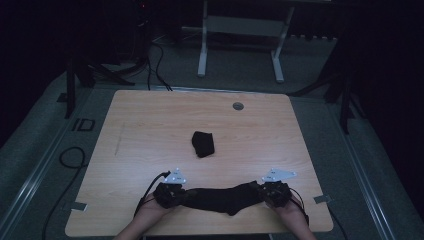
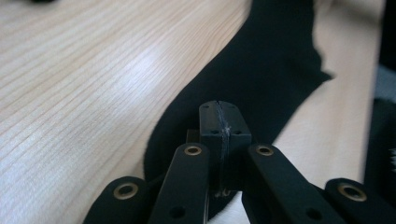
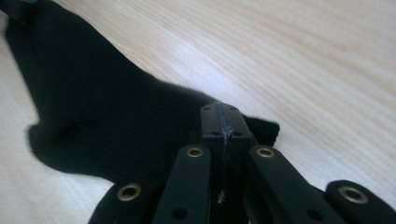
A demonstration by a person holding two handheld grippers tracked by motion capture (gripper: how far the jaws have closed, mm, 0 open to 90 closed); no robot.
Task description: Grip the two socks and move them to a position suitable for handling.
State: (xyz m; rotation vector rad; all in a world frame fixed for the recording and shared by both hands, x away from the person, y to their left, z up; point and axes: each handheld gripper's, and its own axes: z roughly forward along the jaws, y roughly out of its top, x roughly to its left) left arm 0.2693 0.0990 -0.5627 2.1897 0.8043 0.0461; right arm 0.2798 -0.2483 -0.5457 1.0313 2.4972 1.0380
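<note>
A long black sock (image 1: pixel 220 198) lies stretched along the front of the wooden table (image 1: pixel 150 125). Its ends are held by my two grippers. My left gripper (image 1: pixel 170 194) is shut on the sock's left end. In the left gripper view the jaws (image 2: pixel 219 109) are pressed together, and the sock (image 2: pixel 261 65) runs away from them over the wood. My right gripper (image 1: pixel 272 192) is shut on the right end. In the right gripper view the shut jaws (image 3: pixel 220 112) pinch the edge of the sock (image 3: pixel 93 107). A second black sock (image 1: pixel 203 143) sits bunched up at the table's middle.
A round grey grommet (image 1: pixel 238 106) is set in the table near its far edge. Black cables (image 1: pixel 72 155) lie on the floor to the left. A white stand's legs (image 1: pixel 202 55) rise behind the table. The room around the table is dark.
</note>
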